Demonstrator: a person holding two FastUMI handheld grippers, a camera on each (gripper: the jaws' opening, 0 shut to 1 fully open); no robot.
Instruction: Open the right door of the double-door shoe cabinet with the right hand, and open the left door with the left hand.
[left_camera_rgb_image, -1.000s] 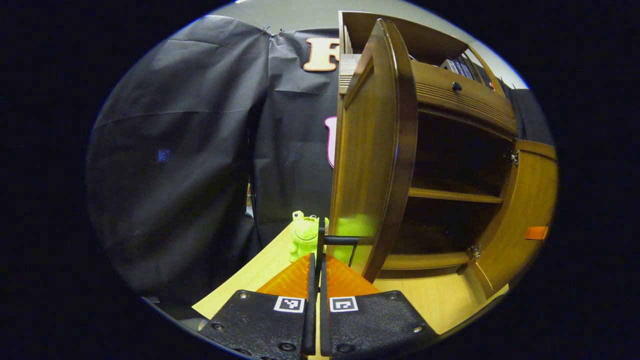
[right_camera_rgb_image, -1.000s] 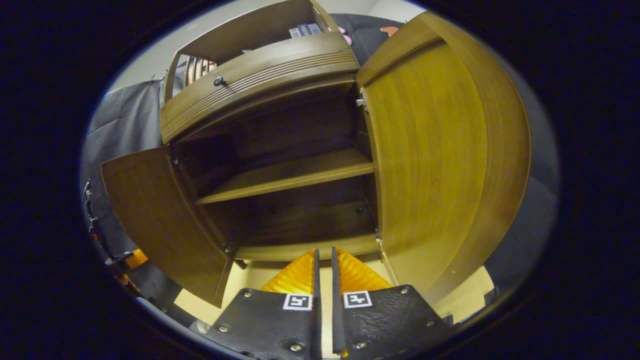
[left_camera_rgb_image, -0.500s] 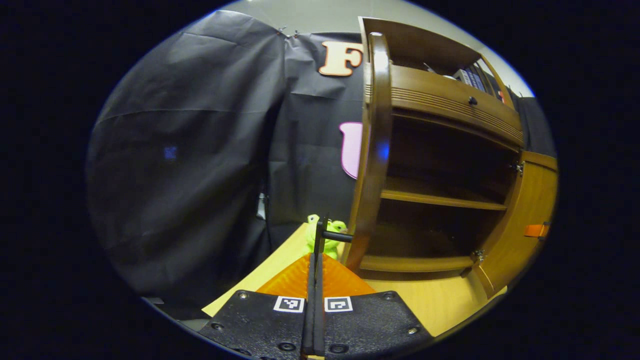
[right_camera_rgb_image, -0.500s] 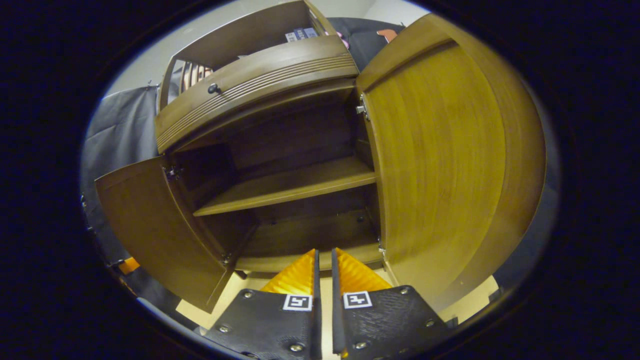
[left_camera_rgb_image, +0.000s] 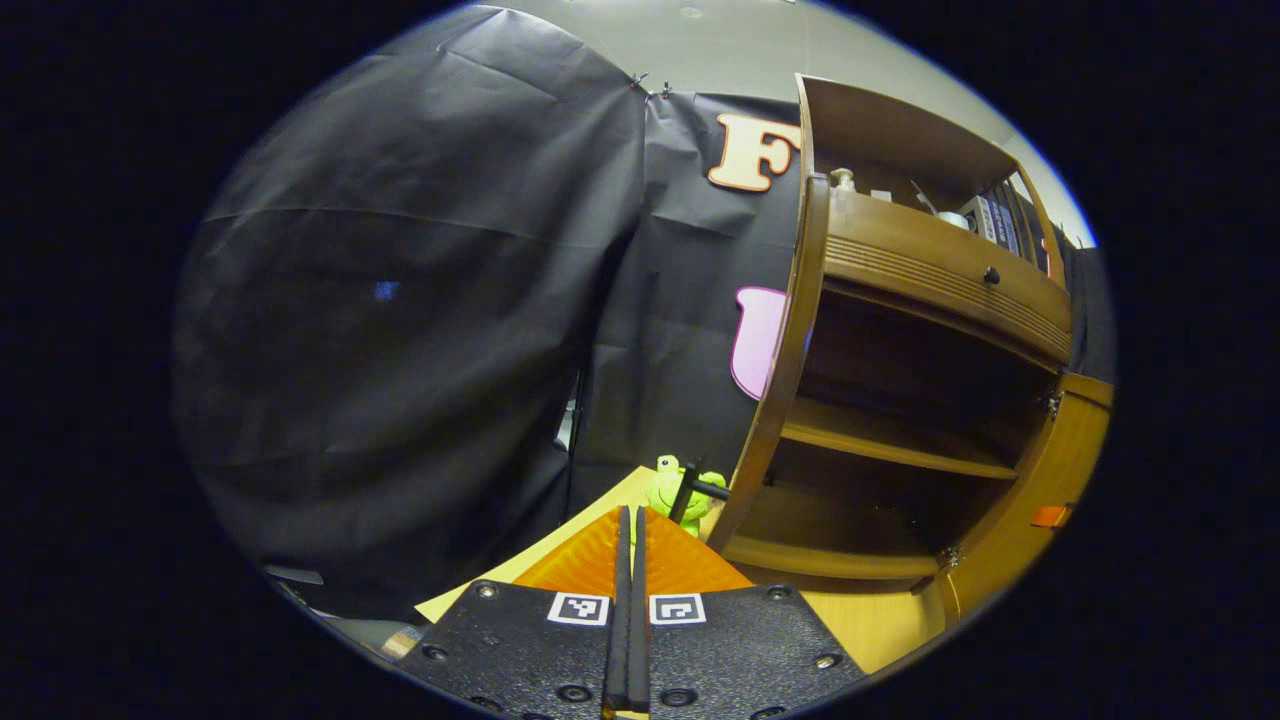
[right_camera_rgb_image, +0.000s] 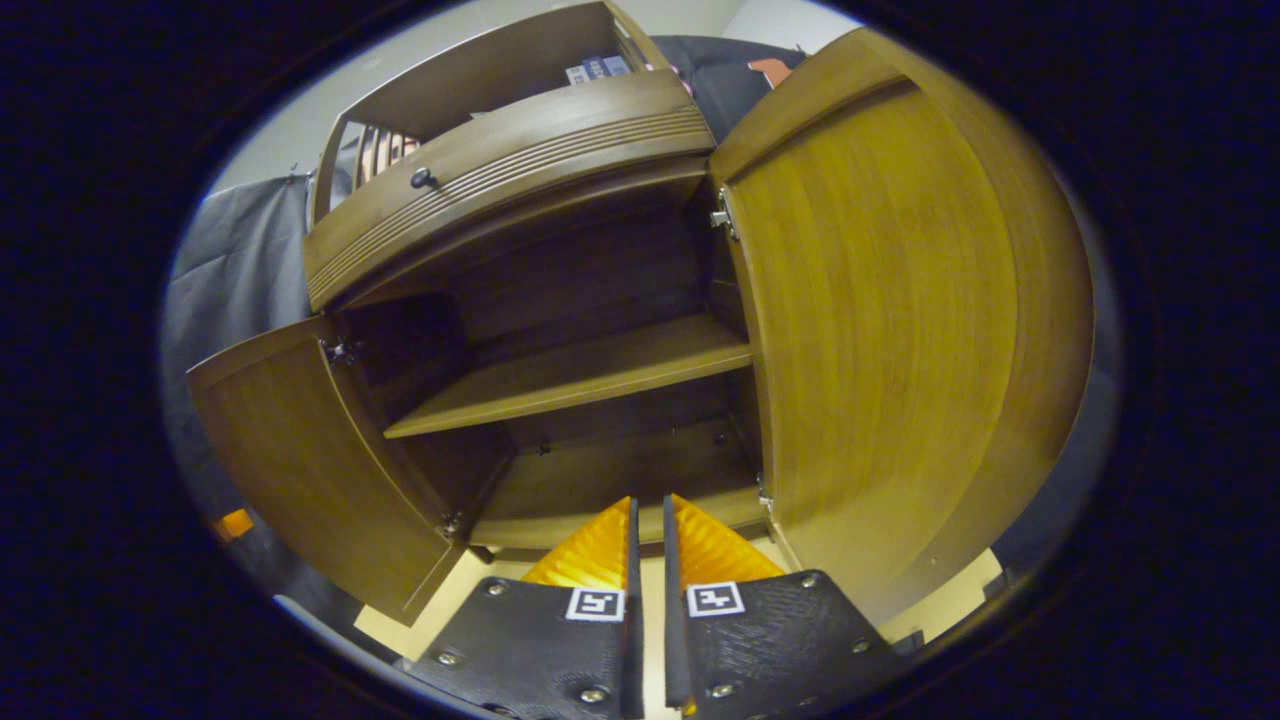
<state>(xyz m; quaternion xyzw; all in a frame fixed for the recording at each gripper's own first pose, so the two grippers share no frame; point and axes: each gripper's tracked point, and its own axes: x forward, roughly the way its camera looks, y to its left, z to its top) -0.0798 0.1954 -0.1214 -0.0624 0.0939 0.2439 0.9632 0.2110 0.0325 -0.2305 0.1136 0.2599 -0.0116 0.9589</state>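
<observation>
Nearest in the left gripper view, the left gripper (left_camera_rgb_image: 630, 525) had its fingers pressed together with nothing between them; the dark handle (left_camera_rgb_image: 700, 487) of the left door (left_camera_rgb_image: 780, 370) stood just beyond the tips, apart from them. A green frog toy (left_camera_rgb_image: 667, 488) sat on the table (left_camera_rgb_image: 880, 625) just behind that handle, beside the door's outer face. The left door showed edge-on, swung out from the shoe cabinet (left_camera_rgb_image: 930, 300).

In the right gripper view, the right gripper (right_camera_rgb_image: 648, 520) pointed at the cabinet's bottom shelf (right_camera_rgb_image: 610, 480), its fingers nearly together with a thin gap and gripping nothing. The right door (right_camera_rgb_image: 880, 330) stood wide open beside it, and the middle shelf (right_camera_rgb_image: 590, 370) and drawer (right_camera_rgb_image: 500, 190) lay farther in.

Both doors looked opened, so the task seemed at its closing step. The next move probably called only for drawing both grippers back clear of the doors.
</observation>
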